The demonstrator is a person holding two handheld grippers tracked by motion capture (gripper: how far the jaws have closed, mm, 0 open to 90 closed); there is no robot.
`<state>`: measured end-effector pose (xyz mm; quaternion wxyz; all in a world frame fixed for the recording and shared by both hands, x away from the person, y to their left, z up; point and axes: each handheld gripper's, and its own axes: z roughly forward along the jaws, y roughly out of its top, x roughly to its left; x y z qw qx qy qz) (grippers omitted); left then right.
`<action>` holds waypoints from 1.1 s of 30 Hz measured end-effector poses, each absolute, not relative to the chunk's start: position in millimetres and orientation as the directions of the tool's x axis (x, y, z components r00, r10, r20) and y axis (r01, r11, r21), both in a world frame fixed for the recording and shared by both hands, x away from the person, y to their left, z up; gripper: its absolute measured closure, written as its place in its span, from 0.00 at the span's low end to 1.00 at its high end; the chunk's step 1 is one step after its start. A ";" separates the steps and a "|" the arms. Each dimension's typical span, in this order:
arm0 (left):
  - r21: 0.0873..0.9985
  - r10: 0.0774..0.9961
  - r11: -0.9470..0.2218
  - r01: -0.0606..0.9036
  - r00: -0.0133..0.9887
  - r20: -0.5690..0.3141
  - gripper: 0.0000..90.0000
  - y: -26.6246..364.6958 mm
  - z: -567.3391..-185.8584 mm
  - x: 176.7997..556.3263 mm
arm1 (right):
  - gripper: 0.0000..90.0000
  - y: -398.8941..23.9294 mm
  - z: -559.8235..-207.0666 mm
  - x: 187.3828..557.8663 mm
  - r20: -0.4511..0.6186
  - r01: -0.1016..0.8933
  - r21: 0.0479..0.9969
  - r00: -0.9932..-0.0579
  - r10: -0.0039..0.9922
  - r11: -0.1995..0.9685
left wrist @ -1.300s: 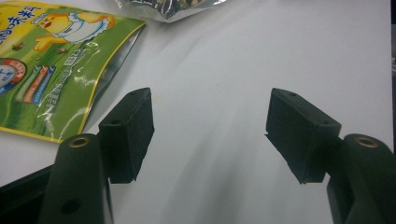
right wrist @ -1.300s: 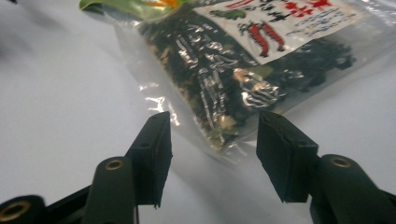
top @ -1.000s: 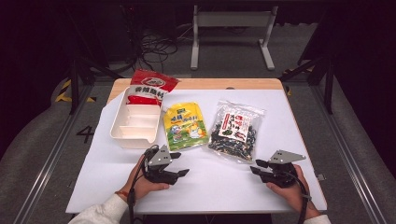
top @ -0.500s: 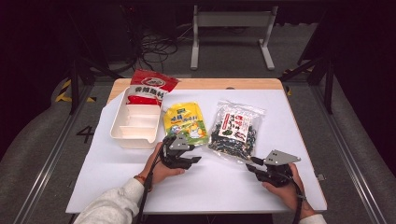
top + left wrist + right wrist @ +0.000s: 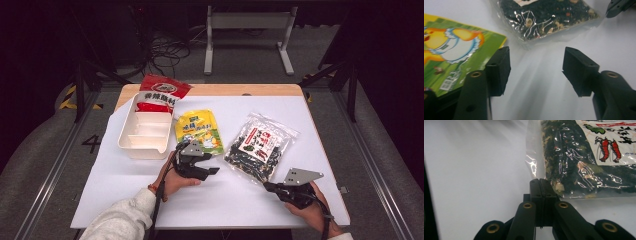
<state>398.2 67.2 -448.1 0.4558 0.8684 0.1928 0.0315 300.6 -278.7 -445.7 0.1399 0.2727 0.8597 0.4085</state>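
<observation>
The yellow-green pouch (image 5: pixel 199 131) bore a cartoon chick print. The clear seaweed bag (image 5: pixel 260 146) showed dark contents and a white label with red shrimp. The divided tray (image 5: pixel 145 133) was white.

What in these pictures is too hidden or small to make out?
- Red snack packet: high view, lower part hidden behind the white divided tray.
- Yellow-green pouch: left gripper view, cut off by the left edge.
- Clear bag of dark dried food: right gripper view, label print too small.
</observation>
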 end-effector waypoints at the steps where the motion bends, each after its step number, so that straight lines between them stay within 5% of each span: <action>1: 0.803 0.359 -0.511 0.307 0.925 -0.126 0.39 66.5 -447.1 397.3 | 1.00 -279.9 -445.1 296.1 -0.010 0.354 0.776 -0.821 0.571 0.522; 14: 0.788 0.316 -0.493 0.370 0.919 -0.235 0.22 37.9 -447.8 405.4 | 1.00 -305.2 -451.8 276.2 0.040 0.455 0.711 -0.788 0.615 0.537; 33: 0.706 0.276 -0.461 0.538 0.843 -0.462 0.19 5.3 -467.7 432.0 | 1.00 -301.4 -448.7 281.3 0.023 0.447 0.677 -0.807 0.590 0.585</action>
